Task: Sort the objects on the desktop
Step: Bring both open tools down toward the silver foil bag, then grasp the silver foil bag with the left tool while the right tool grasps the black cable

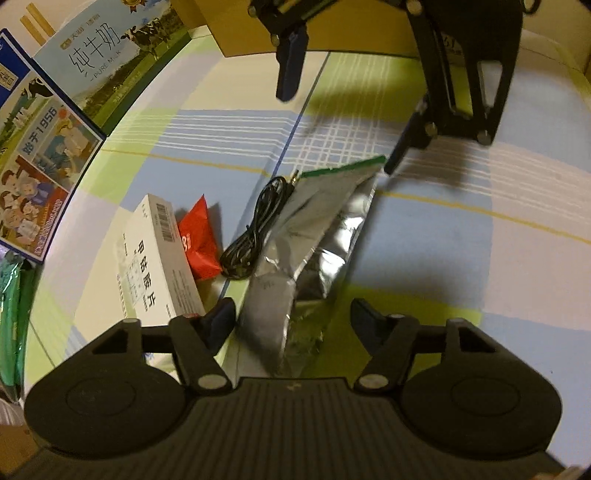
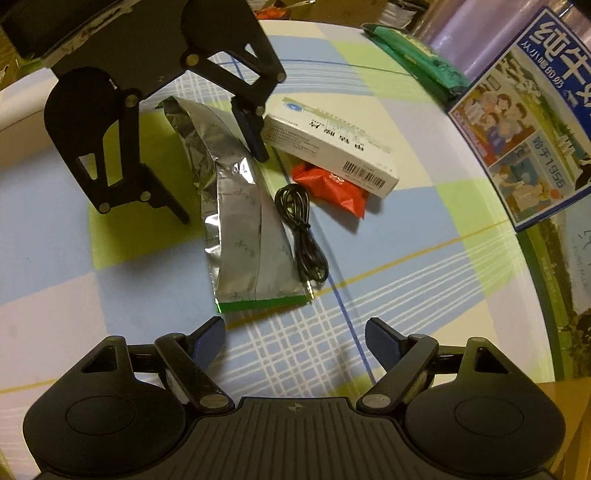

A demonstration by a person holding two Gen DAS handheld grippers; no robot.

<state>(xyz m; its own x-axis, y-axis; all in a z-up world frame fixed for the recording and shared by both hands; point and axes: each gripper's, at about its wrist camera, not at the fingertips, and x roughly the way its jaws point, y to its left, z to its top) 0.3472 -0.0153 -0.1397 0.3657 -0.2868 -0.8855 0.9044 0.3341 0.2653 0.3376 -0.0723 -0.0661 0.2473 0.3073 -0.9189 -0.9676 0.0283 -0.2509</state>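
Observation:
A silver foil pouch [image 1: 325, 221] [image 2: 240, 236] with a green end lies flat on the checked tablecloth. My left gripper [image 1: 293, 319] [image 2: 221, 188] is open, one finger on each side of the pouch's plain end. My right gripper [image 2: 295, 328] [image 1: 340, 129] is open too, hovering just off the pouch's green end with nothing between its fingers. A coiled black audio cable [image 1: 258, 229] [image 2: 303, 225] lies against the pouch. Beside it are a red packet [image 1: 199, 240] [image 2: 332, 188] and a white medicine box [image 1: 155, 266] [image 2: 332, 147] that partly overlaps the packet.
Large milk cartons [image 1: 37, 155] [image 2: 517, 129] stand along one edge of the table. A green packet [image 2: 417, 62] [image 1: 11, 314] lies by them. A brown cardboard box [image 1: 236, 22] sits at the far edge in the left wrist view.

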